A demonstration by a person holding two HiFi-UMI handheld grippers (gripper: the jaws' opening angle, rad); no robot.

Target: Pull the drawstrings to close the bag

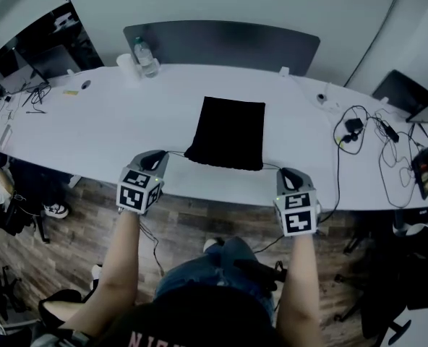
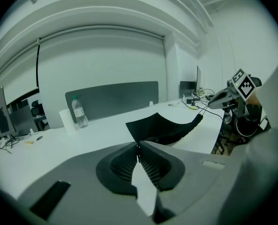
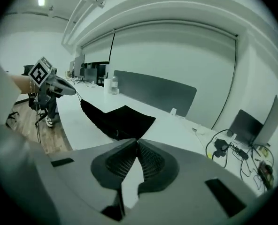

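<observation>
Bag [image 1: 227, 132]: black cloth lying flat on the white surface [image 1: 91, 121]. Its long axis runs away from the person, and the mouth end is the near edge, which looks bunched.
Left gripper [image 1: 155, 162]: just off the bag's near-left corner. The jaws are pressed together at the tips, pinching the left drawstring [image 1: 176, 152]. The right gripper view shows that cord running from these jaws to the bag.
Right gripper [image 1: 287, 174]: just off the bag's near-right corner. The jaws are likewise closed tip to tip on the right drawstring [image 1: 270, 167], which reaches back to the bag's mouth.
Key relation: the bag's mouth lies between the two grippers, roughly on the line joining them. Each cord leaves the mouth sideways, across the bag's long axis.
Nearer hand: neither, as both sit about equally close to the bag.
Step, as judged: cords gripped and mouth partly gathered; I cannot tell whether it is fully cinched.
Next move calls for: pulling each gripper outward, away from the bag along the mouth line.
</observation>
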